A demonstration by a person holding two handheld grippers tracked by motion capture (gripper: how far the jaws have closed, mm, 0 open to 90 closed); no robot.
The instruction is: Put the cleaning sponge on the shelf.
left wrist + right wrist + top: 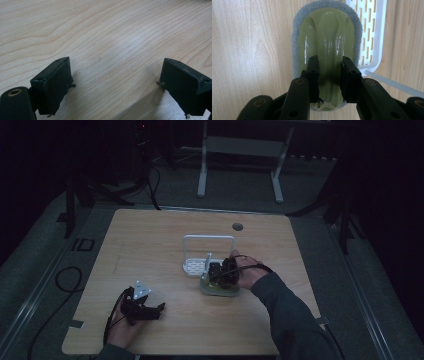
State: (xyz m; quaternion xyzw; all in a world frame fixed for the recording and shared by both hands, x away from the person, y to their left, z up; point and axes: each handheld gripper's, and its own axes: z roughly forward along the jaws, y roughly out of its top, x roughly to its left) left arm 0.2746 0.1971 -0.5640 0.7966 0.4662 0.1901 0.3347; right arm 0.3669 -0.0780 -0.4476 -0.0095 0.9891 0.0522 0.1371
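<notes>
Now we've got the right gripper (329,82) clamped on the scrubber's (327,37) green grip; it lies on the table (150,240), touching the white rack (197,265). Left gripper (113,85) idles w/ jaws apart, nothing between. Next, prob. a straight lift, clear of the rack.

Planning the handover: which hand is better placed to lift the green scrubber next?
Right: its tool already straddles the scrubber handle beside the white rack; the left tool hangs open over bare table.

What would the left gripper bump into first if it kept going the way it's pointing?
Most likely the wooden table. The left gripper tilts down toward bare tabletop, with its jaws open and nothing between them, though how soon it would touch is hard to judge.
</notes>
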